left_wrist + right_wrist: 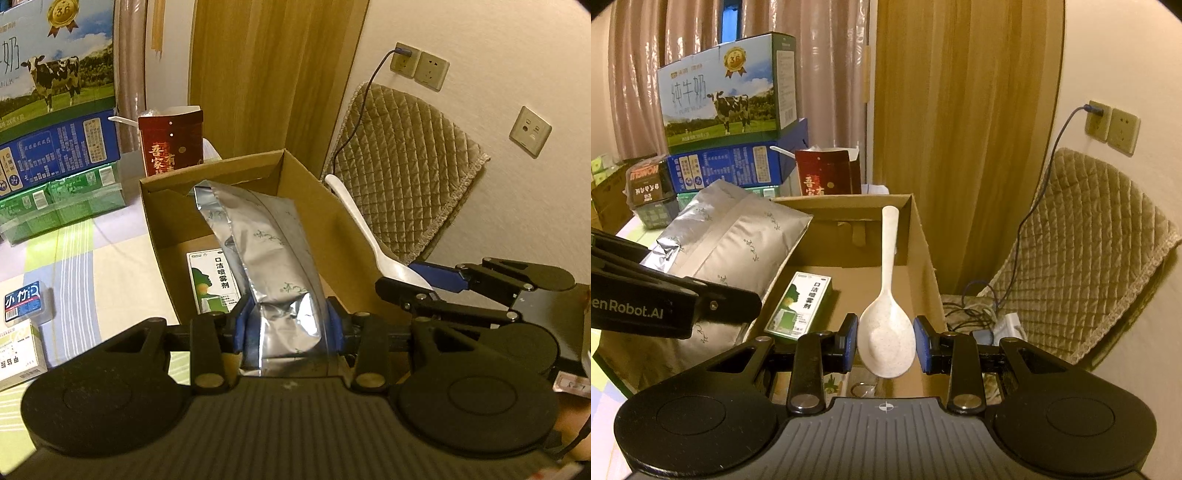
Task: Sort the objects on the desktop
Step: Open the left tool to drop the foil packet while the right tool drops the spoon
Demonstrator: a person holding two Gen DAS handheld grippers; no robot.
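My left gripper (288,325) is shut on a silver foil pouch (269,258), which sticks up and leans over the open cardboard box (155,206). The same pouch (735,240) shows at the left of the right wrist view, over the box's left wall. My right gripper (885,341) is shut on the bowl of a white plastic spoon (886,332), handle pointing away above the box (923,236). From the left wrist view the spoon (369,232) and right gripper (424,282) hang over the box's right wall. A green and white spray carton (799,304) lies on the box floor.
Stacked milk cartons (727,88) and a dark red box (823,171) stand behind the cardboard box. A quilted chair cushion (1089,251) and a wall socket with a cable (1099,120) are at the right. Small boxes (22,306) lie on the striped tablecloth at the left.
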